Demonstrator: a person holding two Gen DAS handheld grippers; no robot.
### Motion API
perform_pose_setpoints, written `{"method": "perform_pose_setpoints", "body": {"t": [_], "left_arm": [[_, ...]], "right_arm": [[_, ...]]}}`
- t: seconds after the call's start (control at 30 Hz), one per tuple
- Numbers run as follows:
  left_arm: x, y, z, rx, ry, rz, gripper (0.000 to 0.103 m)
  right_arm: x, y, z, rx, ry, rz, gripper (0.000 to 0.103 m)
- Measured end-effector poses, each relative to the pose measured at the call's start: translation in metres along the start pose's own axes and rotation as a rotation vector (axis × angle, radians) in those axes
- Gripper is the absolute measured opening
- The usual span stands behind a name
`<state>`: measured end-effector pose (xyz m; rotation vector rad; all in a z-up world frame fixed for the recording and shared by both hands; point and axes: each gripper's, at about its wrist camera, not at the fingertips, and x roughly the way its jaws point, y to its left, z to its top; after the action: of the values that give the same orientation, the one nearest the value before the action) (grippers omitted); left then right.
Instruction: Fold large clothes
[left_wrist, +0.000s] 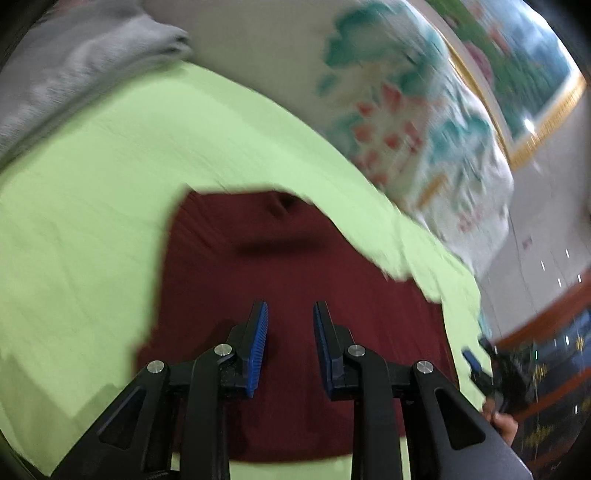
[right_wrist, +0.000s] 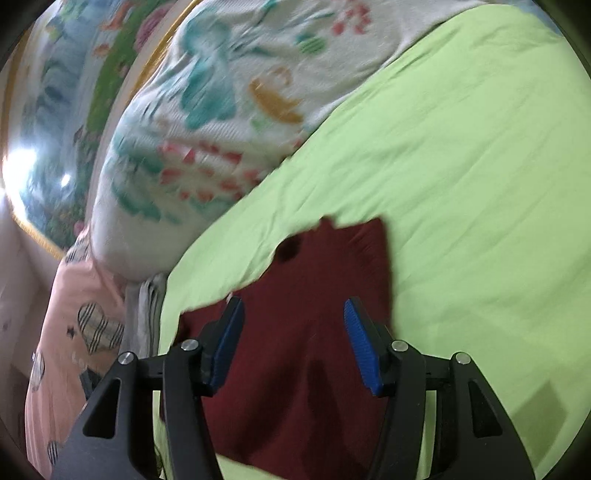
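A dark red garment (left_wrist: 295, 280) lies flat on a light green bed sheet (left_wrist: 92, 221). In the left wrist view my left gripper (left_wrist: 290, 314) is open and empty, hovering over the garment's near part. The garment also shows in the right wrist view (right_wrist: 314, 332), spread on the green sheet (right_wrist: 480, 184). My right gripper (right_wrist: 294, 314) is open and empty above the garment. The right gripper's blue fingertip also peeks in at the right edge of the left wrist view (left_wrist: 472, 360). Both views are blurred by motion.
A white floral quilt (left_wrist: 406, 122) is bunched along the bed's far side, also in the right wrist view (right_wrist: 207, 122). A grey cloth (left_wrist: 62, 62) lies at the far left. A pink pillow with hearts (right_wrist: 74, 332) sits beside the bed. A framed picture (left_wrist: 524, 66) hangs on the wall.
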<state>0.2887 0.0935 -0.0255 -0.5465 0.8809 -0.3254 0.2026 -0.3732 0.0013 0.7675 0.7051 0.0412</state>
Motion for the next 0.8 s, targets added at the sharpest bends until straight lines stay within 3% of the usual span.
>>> {"method": "perform_pose_setpoints", "body": {"t": [0.23, 0.47, 0.6, 0.7, 0.8], "left_arm": [[0.018, -0.042, -0.038, 0.100, 0.074, 0.009, 0.036], [0.005, -0.030, -0.057, 0.007, 0.063, -0.014, 0.044], [-0.011, -0.012, -0.074, -0.065, 0.050, -0.023, 0.045], [-0.021, 0.000, -0.084, -0.103, 0.049, -0.026, 0.045], [-0.030, 0.010, -0.093, -0.134, 0.042, -0.032, 0.050]], "right_arm": [[0.028, 0.043, -0.035, -0.110, 0.115, 0.027, 0.058], [0.051, 0.073, -0.062, -0.180, 0.168, 0.049, 0.058], [0.070, 0.087, -0.073, -0.210, 0.210, 0.034, 0.035], [0.079, 0.093, -0.077, -0.219, 0.223, 0.030, 0.028], [0.084, 0.101, -0.079, -0.243, 0.227, 0.020, 0.027]]}}
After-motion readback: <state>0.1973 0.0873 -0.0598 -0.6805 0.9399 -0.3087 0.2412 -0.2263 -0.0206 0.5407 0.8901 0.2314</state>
